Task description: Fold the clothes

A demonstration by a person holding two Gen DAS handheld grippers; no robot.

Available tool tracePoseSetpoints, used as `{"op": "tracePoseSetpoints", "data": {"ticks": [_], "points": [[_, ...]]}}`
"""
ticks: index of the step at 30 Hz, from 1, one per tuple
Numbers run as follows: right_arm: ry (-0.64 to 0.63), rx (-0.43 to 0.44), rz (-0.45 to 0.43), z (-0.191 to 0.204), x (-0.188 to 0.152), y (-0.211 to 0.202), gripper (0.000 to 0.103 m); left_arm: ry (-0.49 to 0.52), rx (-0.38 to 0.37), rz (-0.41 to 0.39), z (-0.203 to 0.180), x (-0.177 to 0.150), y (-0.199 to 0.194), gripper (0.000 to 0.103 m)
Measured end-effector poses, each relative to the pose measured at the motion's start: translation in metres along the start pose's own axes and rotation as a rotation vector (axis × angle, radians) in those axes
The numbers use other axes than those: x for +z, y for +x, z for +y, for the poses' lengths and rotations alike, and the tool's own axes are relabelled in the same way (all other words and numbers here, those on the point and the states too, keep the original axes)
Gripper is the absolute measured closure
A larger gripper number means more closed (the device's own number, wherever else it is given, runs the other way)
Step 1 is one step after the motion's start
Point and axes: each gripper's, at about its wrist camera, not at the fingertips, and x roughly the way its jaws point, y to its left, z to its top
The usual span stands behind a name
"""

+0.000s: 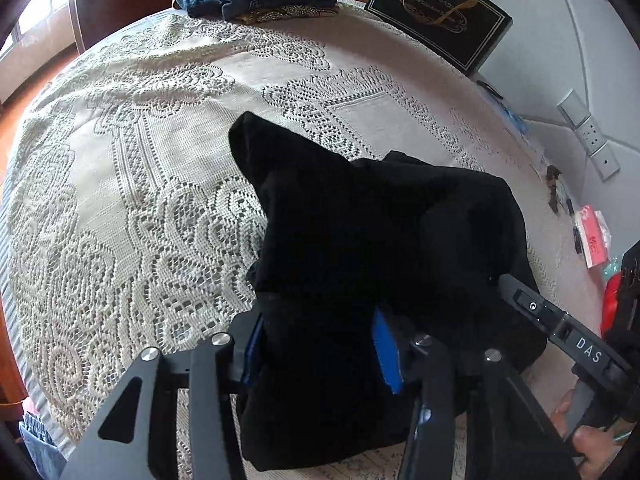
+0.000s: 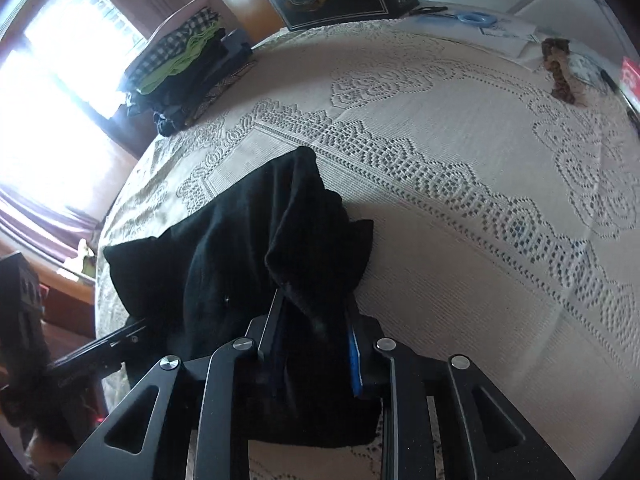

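One black garment [image 1: 360, 240], soft and matte, lies bunched in thick folds on the lace-covered surface [image 1: 140, 160], with a peaked corner standing up beyond both sets of jaws. The left gripper [image 1: 320, 344] points steeply down at it, its jaws pinching a thick fold of the cloth between two blue pads. The right gripper [image 2: 316, 332] is tilted down likewise, its jaws narrower and pinching a smaller gathered fold at the garment's other end; in the left wrist view its black bar reaches in from the right, with a hand [image 1: 576, 424] on the grip below. The cover is cream crochet lace with scrolls and grid bands. Far beyond the jaws sits one stack of folded clothes [image 2: 180, 76], topped with checked and green pieces, and beside it one dark flat box [image 1: 440, 20] with gold lettering.
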Motion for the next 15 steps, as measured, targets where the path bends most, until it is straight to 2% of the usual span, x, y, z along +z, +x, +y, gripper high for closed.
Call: {"op": "tracePoseSetpoints", "data": {"ticks": [4,8,13,15], "points": [[-0.001,0.035,0.028,-0.006,0.005,0.001,0.079,-0.012,-0.031,0.005,0.004,0.001,-0.003,0.057],[0.016,0.041,0.013,-0.009,0.004,-0.001,0.079,-0.008,-0.040,-0.001,0.003,0.000,-0.006,0.057],[-0.064,-0.034,0.000,0.004,0.001,0.002,0.078,0.012,-0.030,-0.022,0.003,-0.005,-0.008,0.057],[-0.077,-0.067,-0.003,0.010,0.000,0.003,0.080,0.015,-0.033,-0.015,0.005,-0.005,-0.008,0.063]]}}
